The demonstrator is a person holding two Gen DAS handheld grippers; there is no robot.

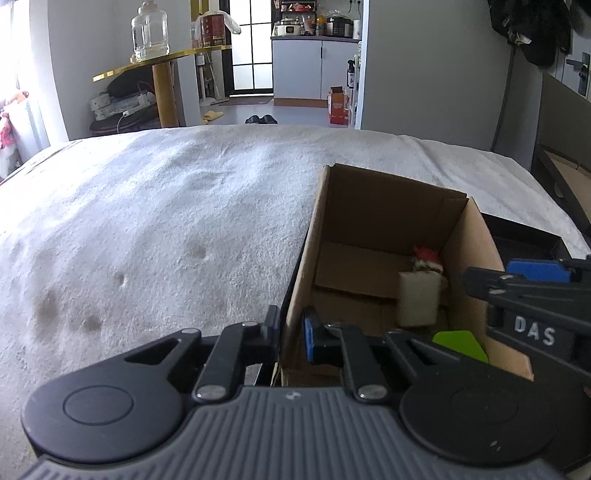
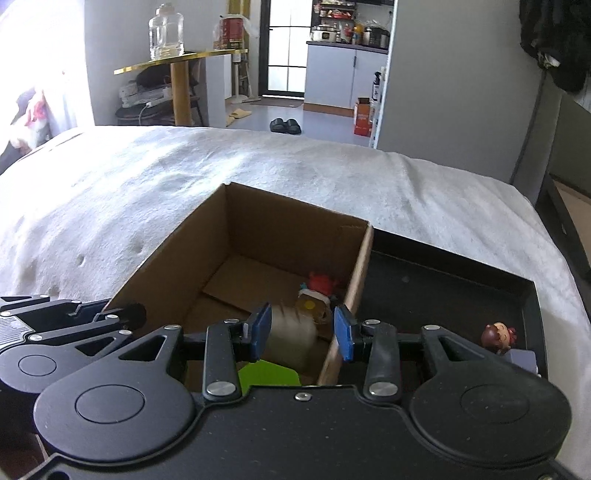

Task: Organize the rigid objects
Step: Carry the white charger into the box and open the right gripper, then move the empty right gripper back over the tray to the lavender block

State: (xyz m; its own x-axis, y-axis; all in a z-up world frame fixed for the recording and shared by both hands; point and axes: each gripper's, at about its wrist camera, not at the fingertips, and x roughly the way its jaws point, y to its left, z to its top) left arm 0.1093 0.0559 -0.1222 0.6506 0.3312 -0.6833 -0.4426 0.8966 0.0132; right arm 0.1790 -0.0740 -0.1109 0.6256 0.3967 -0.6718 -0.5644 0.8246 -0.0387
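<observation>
An open cardboard box (image 1: 369, 206) (image 2: 295, 221) stands on the white bedspread. Inside lie a blurred cream block (image 1: 419, 299) (image 2: 291, 339), a red-topped toy figure (image 1: 426, 258) (image 2: 319, 291) and a lime green piece (image 1: 460, 343) (image 2: 269, 373). My left gripper (image 1: 291, 334) is shut on the box's left wall near its front corner. My right gripper (image 2: 304, 332) is open above the box's right wall, with the cream block just below its fingers; it also shows in the left wrist view (image 1: 535, 273). A small brown-haired figurine (image 2: 498, 338) stands in a black tray (image 2: 461, 273).
The black tray (image 1: 524, 236) sits against the box's right side. The white bedspread (image 1: 166, 221) stretches to the left and beyond the box. A gold side table with a glass jar (image 1: 149, 29) stands past the bed. Slippers (image 2: 284, 125) lie on the floor.
</observation>
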